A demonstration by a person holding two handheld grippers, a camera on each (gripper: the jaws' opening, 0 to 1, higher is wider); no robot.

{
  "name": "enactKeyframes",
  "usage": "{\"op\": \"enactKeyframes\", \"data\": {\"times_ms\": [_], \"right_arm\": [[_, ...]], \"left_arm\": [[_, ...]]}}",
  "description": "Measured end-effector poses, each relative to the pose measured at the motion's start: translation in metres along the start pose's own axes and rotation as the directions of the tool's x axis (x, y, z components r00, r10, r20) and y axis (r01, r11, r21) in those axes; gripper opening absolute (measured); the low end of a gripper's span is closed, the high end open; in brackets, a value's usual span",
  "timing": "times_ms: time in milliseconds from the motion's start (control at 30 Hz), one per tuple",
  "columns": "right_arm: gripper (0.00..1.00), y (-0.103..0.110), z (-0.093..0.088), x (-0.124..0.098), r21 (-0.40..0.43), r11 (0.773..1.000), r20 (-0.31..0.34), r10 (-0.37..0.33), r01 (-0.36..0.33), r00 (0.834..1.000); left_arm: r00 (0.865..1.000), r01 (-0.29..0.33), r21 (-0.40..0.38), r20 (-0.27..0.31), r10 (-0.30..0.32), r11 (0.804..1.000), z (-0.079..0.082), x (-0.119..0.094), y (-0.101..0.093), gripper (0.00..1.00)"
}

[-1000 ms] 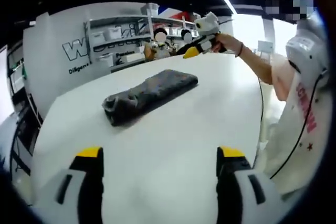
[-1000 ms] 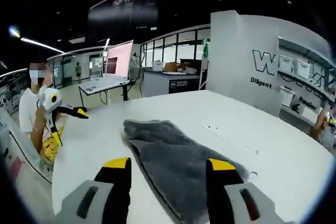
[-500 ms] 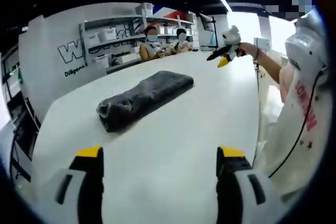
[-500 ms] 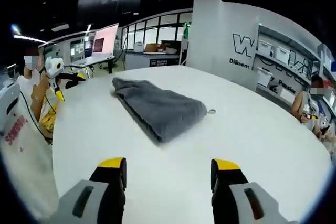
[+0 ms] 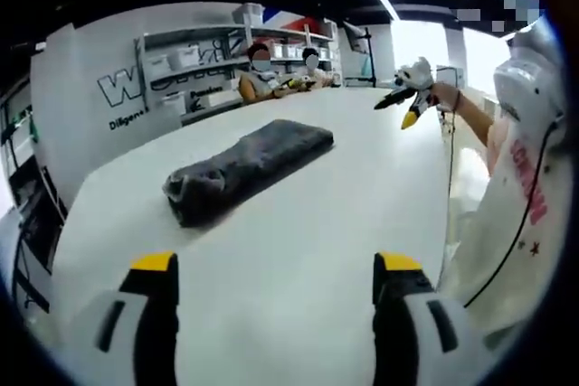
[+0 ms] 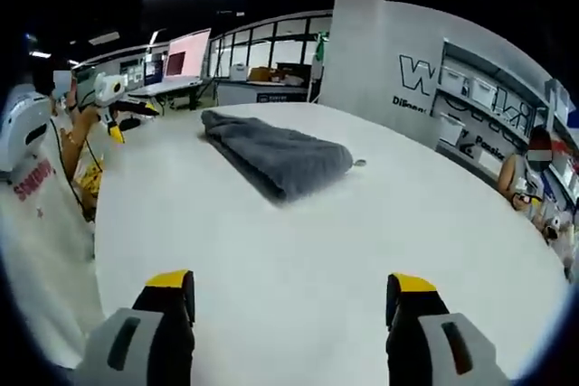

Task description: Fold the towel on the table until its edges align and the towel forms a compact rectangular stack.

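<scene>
The towel (image 5: 244,167) lies folded in a long bundle on the surface (image 5: 298,250), well ahead of both grippers' spread, empty fingers (image 6: 169,282), so it looks almost done.

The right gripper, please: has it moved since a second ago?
Yes. The right gripper has backed away from the grey towel, which now lies well ahead on the white table.

Both grippers held apart in the air, jaws spread, gripping nothing.
The left gripper (image 5: 275,264) shows wide-set yellow-tipped jaws; so does the right gripper (image 6: 293,282), also seen at arm's length in the left gripper view.
</scene>
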State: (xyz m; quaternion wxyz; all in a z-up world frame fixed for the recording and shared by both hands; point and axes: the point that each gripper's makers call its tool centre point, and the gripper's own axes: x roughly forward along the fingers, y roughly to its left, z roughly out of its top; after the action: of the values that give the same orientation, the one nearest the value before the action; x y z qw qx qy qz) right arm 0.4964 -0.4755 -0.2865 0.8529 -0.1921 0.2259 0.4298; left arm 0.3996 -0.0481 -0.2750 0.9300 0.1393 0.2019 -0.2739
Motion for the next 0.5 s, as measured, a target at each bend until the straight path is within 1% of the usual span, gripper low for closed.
{"op": "enactKeyframes", "data": {"times_ms": [167, 267, 367, 500], "right_arm": [[0.95, 0.004, -0.001, 0.002, 0.001, 1.000, -0.010, 0.023, -0.023, 1.000], [0.98, 0.005, -0.007, 0.000, 0.004, 1.000, -0.039, 0.029, -0.029, 0.999], [0.99, 0.006, -0.009, -0.004, 0.000, 1.000, -0.037, 0.027, -0.027, 0.999], [0.99, 0.006, -0.012, -0.006, 0.018, 0.999, -0.038, 0.029, -0.028, 0.999]], "left_arm": [[1.000, 0.004, 0.003, -0.002, -0.004, 1.000, -0.001, 0.001, -0.001, 0.93], [1.000, 0.001, 0.002, -0.004, -0.001, 1.000, -0.001, 0.000, 0.000, 0.93], [1.000, 0.000, 0.003, -0.008, 0.000, 1.000, -0.002, 0.000, 0.000, 0.93], [1.000, 0.000, 0.004, -0.008, 0.000, 1.000, -0.002, 0.000, 0.000, 0.93]]}}
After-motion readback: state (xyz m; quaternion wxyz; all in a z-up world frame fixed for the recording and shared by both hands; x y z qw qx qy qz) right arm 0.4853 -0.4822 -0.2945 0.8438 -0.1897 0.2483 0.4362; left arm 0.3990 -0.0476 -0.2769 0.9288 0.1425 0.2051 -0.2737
